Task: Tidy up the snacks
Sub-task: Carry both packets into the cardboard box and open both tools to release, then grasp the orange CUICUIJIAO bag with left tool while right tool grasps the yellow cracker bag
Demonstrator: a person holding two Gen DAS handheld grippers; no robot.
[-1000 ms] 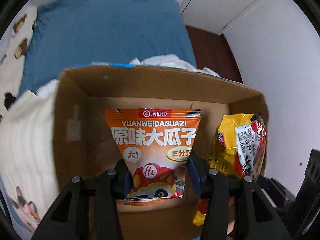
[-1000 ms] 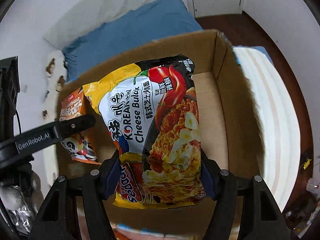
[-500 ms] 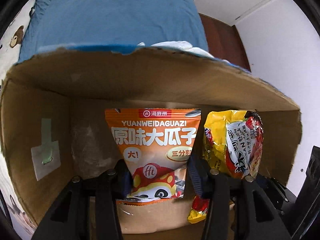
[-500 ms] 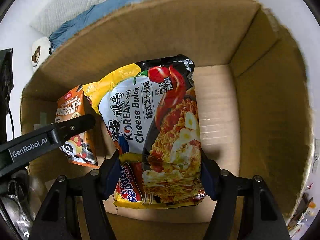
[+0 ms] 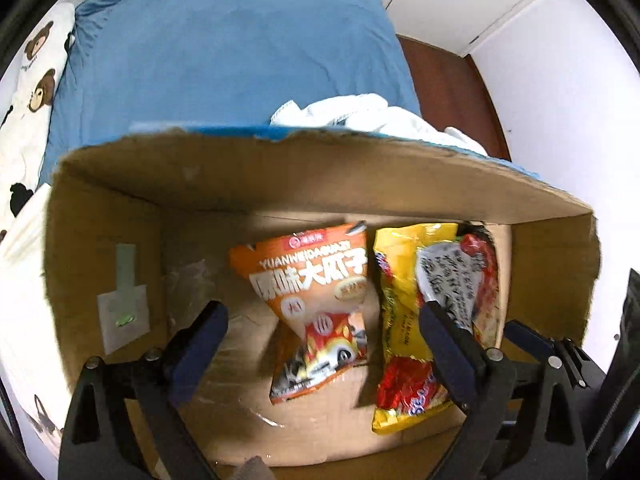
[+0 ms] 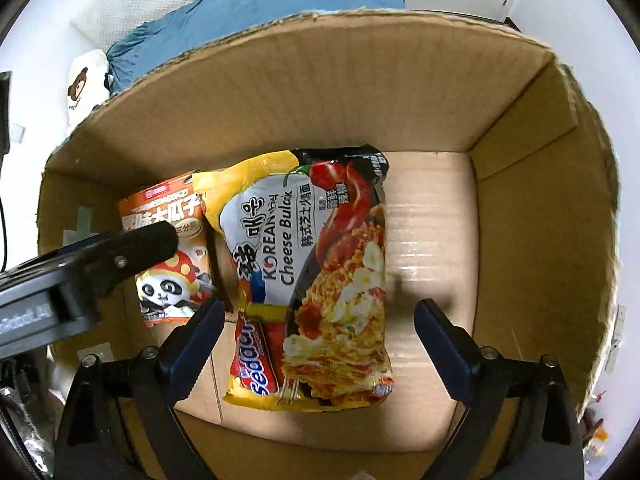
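An orange sunflower-seed bag [image 5: 316, 304] lies loose inside the cardboard box [image 5: 304, 172], tilted, between the spread jaws of my open left gripper [image 5: 322, 322]. Next to it on the right lies a yellow and black Korean cheese noodle packet [image 5: 436, 320]. In the right wrist view the noodle packet [image 6: 316, 276] rests on the box floor [image 6: 428, 240] between the wide jaws of my open right gripper [image 6: 318, 320], with the seed bag [image 6: 172, 252] to its left, partly behind the left gripper's finger [image 6: 132, 248].
The box stands on a bed with a blue sheet [image 5: 224, 60]. White cloth [image 5: 360, 114] lies behind the far box wall. A bear-print pillow [image 5: 28, 92] is at the left. White wall and wooden floor [image 5: 448, 76] are at the right.
Both grippers have opened and let go. The seed bag and the noodle packet have dropped onto the box floor. Both grippers have pulled back a little.
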